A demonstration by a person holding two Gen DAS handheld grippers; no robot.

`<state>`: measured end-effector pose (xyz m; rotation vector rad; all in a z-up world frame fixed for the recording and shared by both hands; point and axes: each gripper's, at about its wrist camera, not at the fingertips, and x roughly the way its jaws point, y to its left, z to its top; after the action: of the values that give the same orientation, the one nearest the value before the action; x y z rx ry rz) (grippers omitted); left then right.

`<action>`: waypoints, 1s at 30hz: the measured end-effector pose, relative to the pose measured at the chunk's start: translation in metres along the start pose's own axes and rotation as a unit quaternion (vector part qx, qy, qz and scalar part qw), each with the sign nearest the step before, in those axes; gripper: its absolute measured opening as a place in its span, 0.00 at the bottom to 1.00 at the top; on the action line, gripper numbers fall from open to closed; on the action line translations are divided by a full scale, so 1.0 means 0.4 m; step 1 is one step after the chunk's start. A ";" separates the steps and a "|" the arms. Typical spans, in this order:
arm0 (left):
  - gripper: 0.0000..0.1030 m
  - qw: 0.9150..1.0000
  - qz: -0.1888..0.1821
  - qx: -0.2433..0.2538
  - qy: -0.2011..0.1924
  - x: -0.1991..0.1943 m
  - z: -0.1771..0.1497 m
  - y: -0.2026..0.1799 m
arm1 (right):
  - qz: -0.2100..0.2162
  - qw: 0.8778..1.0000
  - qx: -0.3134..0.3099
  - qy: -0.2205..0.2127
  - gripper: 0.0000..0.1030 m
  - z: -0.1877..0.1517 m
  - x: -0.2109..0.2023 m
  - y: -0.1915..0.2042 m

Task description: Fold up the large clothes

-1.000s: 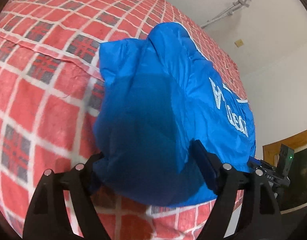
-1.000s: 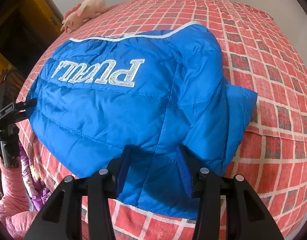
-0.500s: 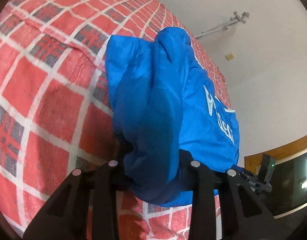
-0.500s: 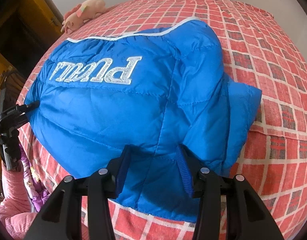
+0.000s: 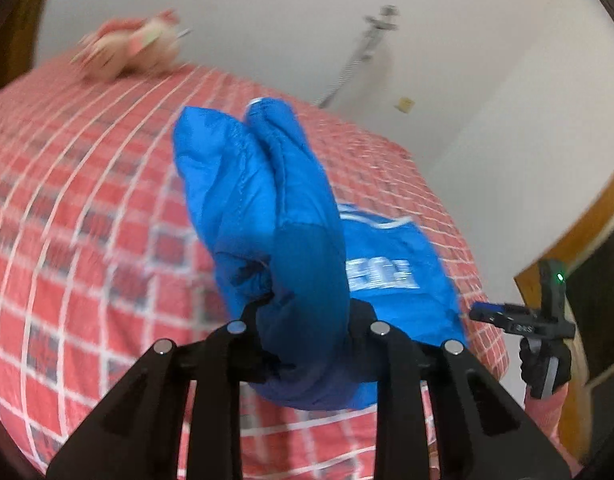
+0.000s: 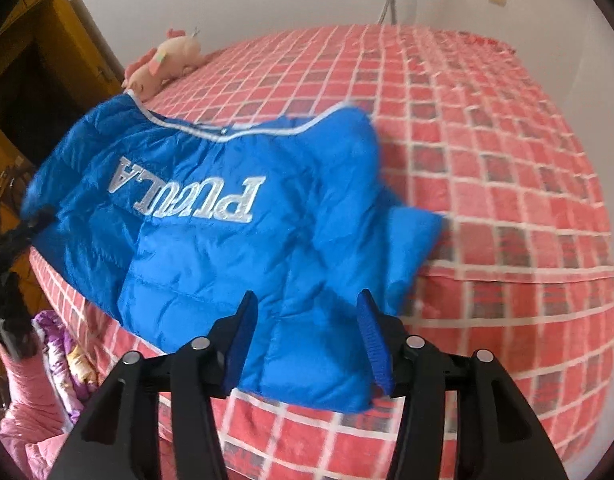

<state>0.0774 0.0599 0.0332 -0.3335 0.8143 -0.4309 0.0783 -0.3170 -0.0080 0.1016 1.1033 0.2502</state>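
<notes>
A blue puffer jacket with silver lettering lies on a bed with a red checked cover, near its front-left corner. My left gripper is shut on a thick bunch of the jacket and holds that end lifted off the bed. My right gripper has the jacket's near hem between its blue pads; the jaws stand fairly wide with the padded cloth filling the gap. The right gripper also shows at the right edge of the left wrist view.
A pink plush toy lies at the far end of the bed. Pink and purple bedding is piled on the floor at the left. A wooden wardrobe stands left. White walls lie behind the bed.
My left gripper has closed on the jacket's end and lifted it, swinging the view up toward the far wall. My right gripper has risen a little with the hem.
</notes>
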 end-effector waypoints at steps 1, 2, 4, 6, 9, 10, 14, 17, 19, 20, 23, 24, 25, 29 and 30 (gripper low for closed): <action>0.22 1.000 -0.002 0.014 0.001 0.004 0.009 -0.030 | -0.003 1.000 0.000 0.000 0.50 -0.004 -0.006 -0.003; 0.22 0.999 -0.004 0.035 0.004 0.015 0.020 -0.075 | -0.007 1.000 0.000 0.001 0.50 -0.008 -0.012 -0.010; 0.22 0.997 -0.004 0.069 0.015 0.046 0.026 -0.153 | -0.010 1.000 0.003 0.004 0.50 -0.018 -0.018 -0.018; 0.22 0.994 -0.003 0.105 0.031 0.096 0.027 -0.234 | -0.013 1.000 0.005 0.006 0.50 -0.024 -0.020 -0.030; 0.22 0.988 -0.009 0.143 0.061 0.176 0.010 -0.316 | -0.011 1.000 0.011 0.010 0.50 -0.030 -0.017 -0.044; 0.22 0.986 -0.011 0.149 0.070 0.202 0.002 -0.335 | -0.011 1.000 0.013 0.011 0.50 -0.032 -0.017 -0.048; 0.22 0.979 -0.019 0.168 0.116 0.315 -0.041 -0.382 | -0.007 1.000 0.015 0.020 0.50 -0.041 -0.004 -0.064; 0.23 0.973 -0.022 0.170 0.154 0.393 -0.082 -0.376 | -0.008 0.999 0.016 0.027 0.50 -0.042 0.009 -0.073; 0.24 0.971 -0.027 0.165 0.168 0.431 -0.105 -0.363 | -0.005 0.999 0.016 0.028 0.50 -0.043 0.015 -0.076; 0.24 0.971 -0.029 0.165 0.169 0.442 -0.115 -0.358 | -0.003 0.999 0.016 0.028 0.50 -0.043 0.018 -0.077; 0.24 0.973 -0.035 0.157 0.167 0.442 -0.128 -0.341 | -0.002 0.999 0.015 0.029 0.50 -0.042 0.023 -0.081; 0.24 0.973 -0.038 0.154 0.167 0.441 -0.129 -0.336 | 0.001 0.999 0.015 0.029 0.50 -0.042 0.025 -0.081; 0.24 0.974 -0.038 0.152 0.166 0.439 -0.127 -0.341 | 0.003 0.999 0.016 0.029 0.50 -0.041 0.027 -0.083; 0.25 0.975 -0.034 0.153 0.159 0.421 -0.124 -0.353 | 0.004 1.000 0.011 0.024 0.50 -0.038 0.026 -0.076; 0.26 0.975 -0.034 0.156 0.157 0.413 -0.124 -0.358 | 0.005 1.000 0.010 0.023 0.50 -0.036 0.024 -0.074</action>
<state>0.1060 -0.1506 -0.0380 0.0004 1.0271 -0.6777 0.0739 -0.3438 -0.0290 0.1188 1.1510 0.2514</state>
